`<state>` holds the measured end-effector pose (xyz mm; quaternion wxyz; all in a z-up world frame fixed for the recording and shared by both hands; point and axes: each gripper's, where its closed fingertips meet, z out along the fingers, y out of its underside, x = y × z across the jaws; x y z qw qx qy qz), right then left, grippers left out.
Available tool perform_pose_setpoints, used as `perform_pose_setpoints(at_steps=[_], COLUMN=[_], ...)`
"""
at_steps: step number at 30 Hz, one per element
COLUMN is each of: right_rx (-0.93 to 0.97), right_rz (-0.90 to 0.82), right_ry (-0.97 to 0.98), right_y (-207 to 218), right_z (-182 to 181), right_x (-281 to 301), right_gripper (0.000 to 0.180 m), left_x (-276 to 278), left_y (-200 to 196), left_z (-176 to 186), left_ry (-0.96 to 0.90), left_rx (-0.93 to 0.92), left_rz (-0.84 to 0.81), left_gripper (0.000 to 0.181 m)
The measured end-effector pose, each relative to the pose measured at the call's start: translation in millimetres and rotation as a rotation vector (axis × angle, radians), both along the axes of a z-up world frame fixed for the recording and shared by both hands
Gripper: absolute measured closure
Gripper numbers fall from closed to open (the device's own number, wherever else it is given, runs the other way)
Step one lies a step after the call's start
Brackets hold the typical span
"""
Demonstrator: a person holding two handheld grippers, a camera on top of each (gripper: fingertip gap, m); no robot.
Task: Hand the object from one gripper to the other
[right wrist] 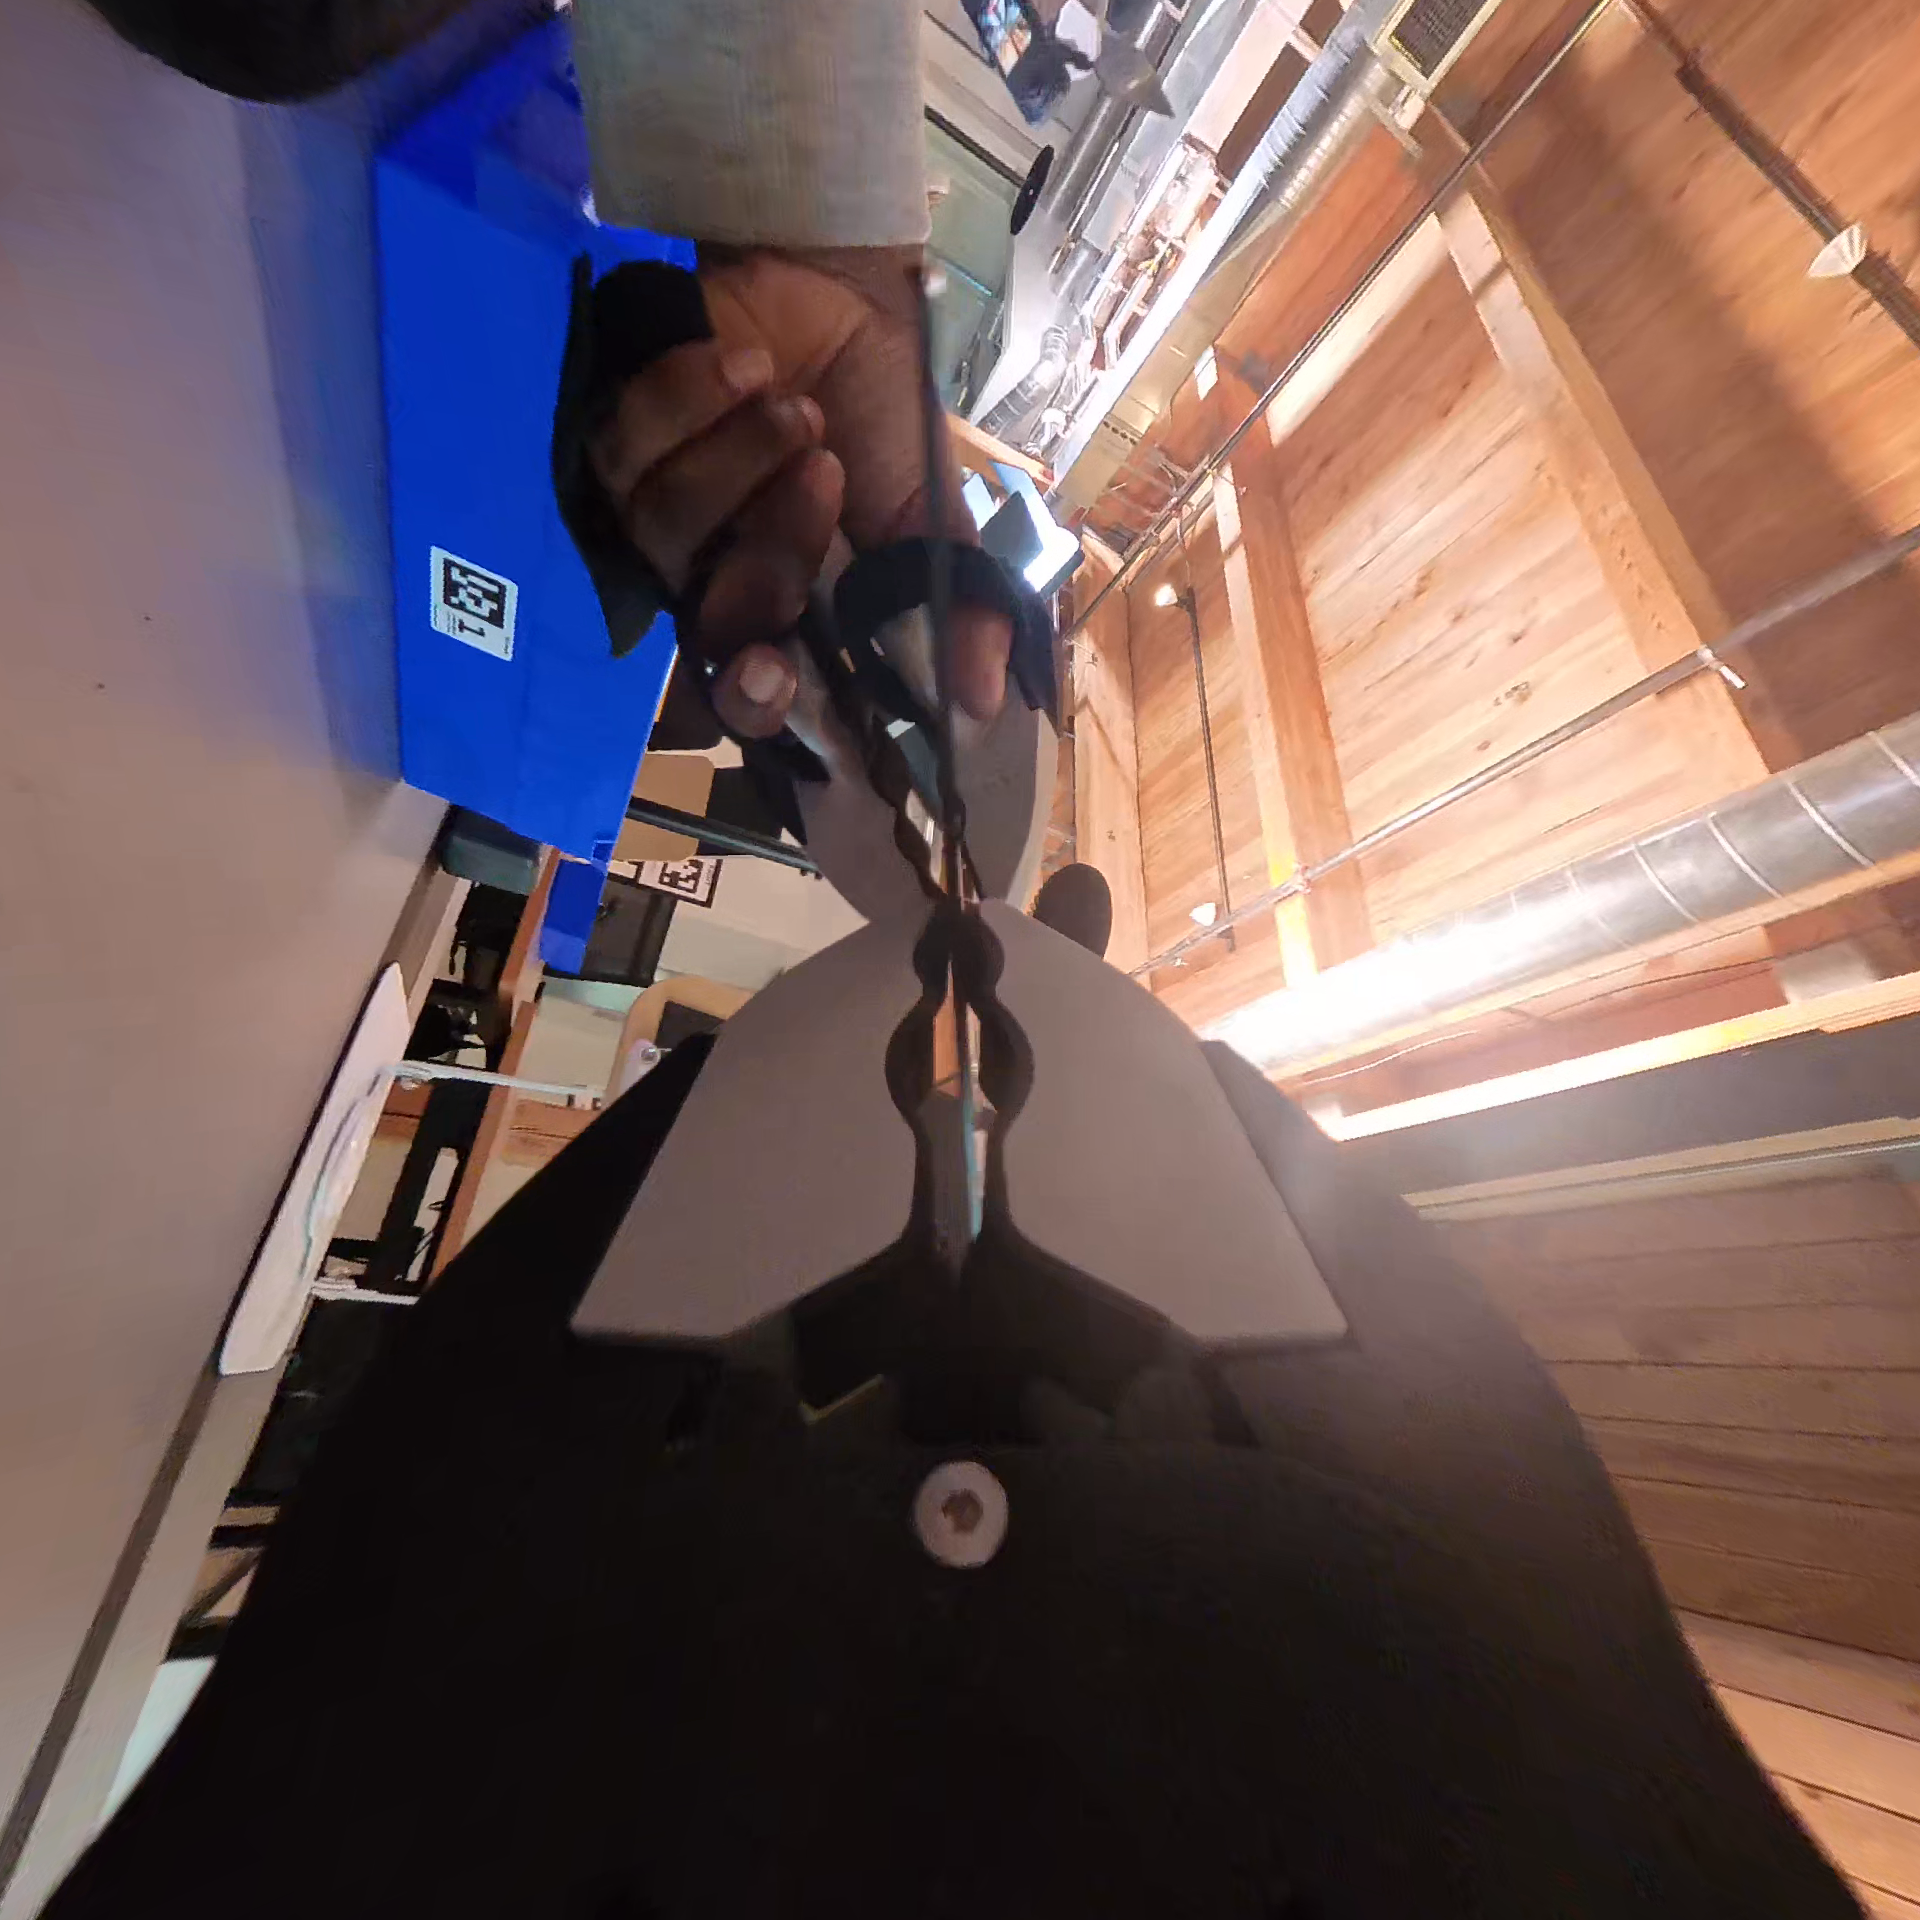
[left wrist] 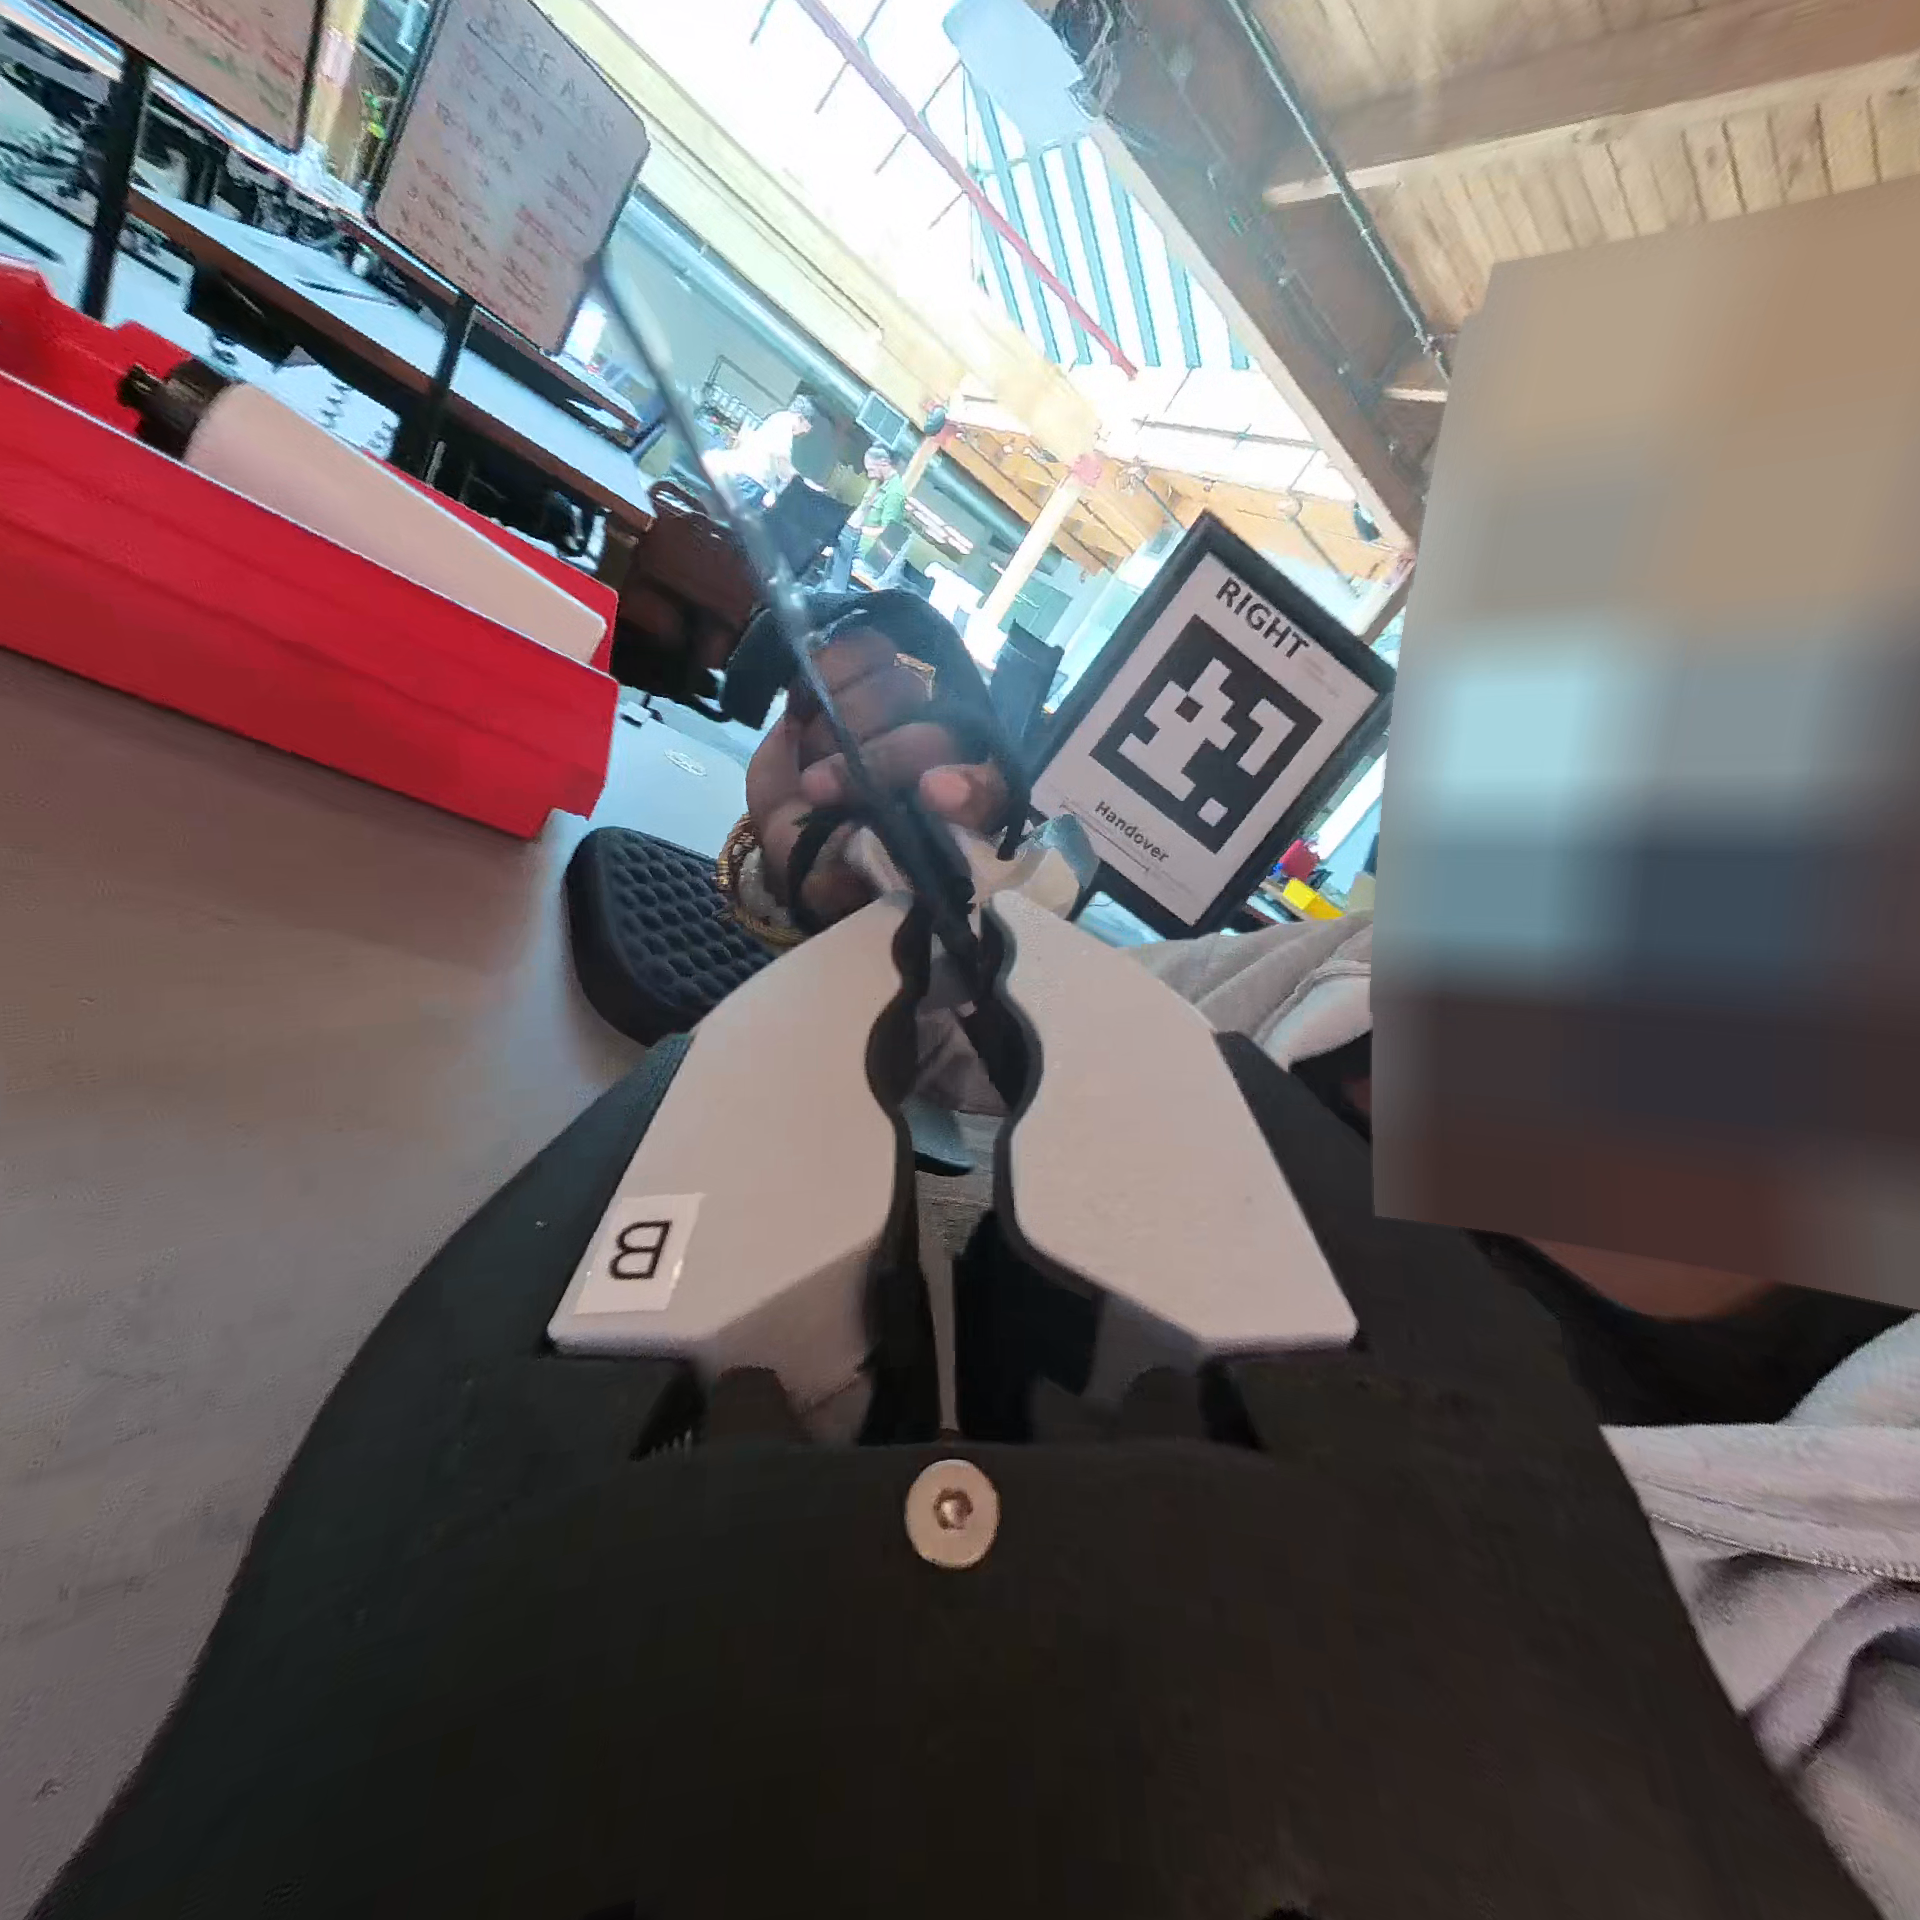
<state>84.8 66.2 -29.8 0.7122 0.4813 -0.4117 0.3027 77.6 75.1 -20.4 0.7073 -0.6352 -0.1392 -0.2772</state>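
Observation:
A thin black rod (left wrist: 727, 488) runs from the upper left down between the tips of my left gripper (left wrist: 951, 920), whose grey fingers (left wrist: 790, 1091) are closed on it. Just beyond, a hand (left wrist: 873, 727) holds the right gripper tip to tip with mine. In the right wrist view the same rod (right wrist: 935, 468) passes between the tips of my right gripper (right wrist: 956, 920), which is closed on it, and along the left gripper's fingers (right wrist: 997, 769) facing it. Both grippers hold the rod above the table.
A red bin (left wrist: 291, 644) with a white, dark-capped object (left wrist: 364, 488) sits on the grey table (left wrist: 208, 1091) at left. A black honeycomb pad (left wrist: 665, 935) and a framed marker sign (left wrist: 1205, 727) stand behind. A blue bin (right wrist: 488, 520) shows in the right wrist view. Less than 4 cm separates the two grippers' tips.

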Motion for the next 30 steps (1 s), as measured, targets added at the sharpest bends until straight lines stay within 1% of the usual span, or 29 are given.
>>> perform_pose_setpoints(at_steps=[1, 2, 4, 7, 9, 11, 13, 14, 16, 18, 20, 21, 22, 23, 24, 25, 26, 28, 30], right_rx=[-0.009, -0.035, -0.122, -0.225, -0.284, -0.272, -0.274, -0.263, -0.228, -0.189, -0.159, -0.151, -0.143, -0.148, -0.163, -0.172, -0.177, -0.201, -0.202], right_rz=[-0.005, -0.012, -0.019, 0.086, 0.177, 0.306, 0.432, 0.499, 0.617, 0.695, 0.714, 0.696, 0.666, 0.63, 0.594, 0.567, 0.546, 0.493, 0.438], right_ry=[-0.009, -0.037, -0.156, -0.517, -0.852, -1.295, -1.716, -1.894, -2.179, -2.342, -2.399, -2.383, -2.335, -2.265, -2.171, -2.067, -1.953, -1.629, -1.265], right_y=[0.7, 1.4, 4.3, 12.6, 18.7, 18.6, 17.1, 15.9, 14.0, 11.6, 8.5, 6.9, 5.7, 4.9, 4.7, 5.1, 6.0, 10.5, 16.7], right_z=[0.9, 3.5, 13.2, 28.9, 37.9, 38.2, 39.3, 39.6, 40.1, 39.9, 37.5, 34.8, 31.4, 28.7, 27.3, 27.6, 29.5, 36.4, 43.8], right_x=[-1.1, -3.2, -10.2, -15.7, -23.7, -27.5, -31.8, -31.5, -28.3, -23.9, -20.3, -19.5, -18.4, -18.2, -18.8, -18.1, -16.5, -13.5, -5.2], right_gripper=[0.175, 0.17, 0.153, 0.131, 0.128, 0.123, 0.117, 0.113, 0.114, 0.118, 0.128, 0.144, 0.168, 0.175, 0.178, 0.178, 0.178, 0.179, 0.178], left_x=[-1.3, -2.4, -5.0, -11.8, -11.4, -12.2, -10.0, -8.8, -8.3, -9.5, -8.4, -7.8, -7.9, -8.0, -8.6, -9.2, -9.7, -11.3, -11.9], left_y=[-0.4, -1.7, -7.2, -22.4, -33.4, -37.0, -34.1, -30.5, -21.2, -11.8, -5.4, -3.6, -2.6, -2.4, -2.5, -3.2, -5.1, -13.0, -24.9], left_z=[0.2, 3.2, 14.8, 37.7, 51.2, 55.2, 53.7, 50.9, 42.0, 31.1, 25.0, 23.5, 22.4, 21.6, 21.3, 22.2, 24.5, 31.8, 40.5], left_ry=[0.024, 0.047, 0.112, 0.276, 0.397, 0.483, 0.529, 0.542, 0.583, 0.627, 0.639, 0.633, 0.625, 0.617, 0.601, 0.575, 0.533, 0.413, 0.266], left_rx=[0.0, 0.019, 0.091, 0.214, 0.286, 0.289, 0.274, 0.255, 0.187, 0.099, 0.059, 0.052, 0.047, 0.044, 0.042, 0.05, 0.067, 0.125, 0.209], left_rz=[0.018, 0.033, 0.077, 0.228, 0.318, 0.386, 0.392, 0.383, 0.376, 0.379, 0.364, 0.355, 0.351, 0.347, 0.345, 0.342, 0.334, 0.302, 0.239], left_gripper=[0.175, 0.178, 0.18, 0.179, 0.179, 0.179, 0.179, 0.179, 0.18, 0.18, 0.18, 0.18, 0.179, 0.179, 0.177, 0.172, 0.161, 0.141, 0.134])
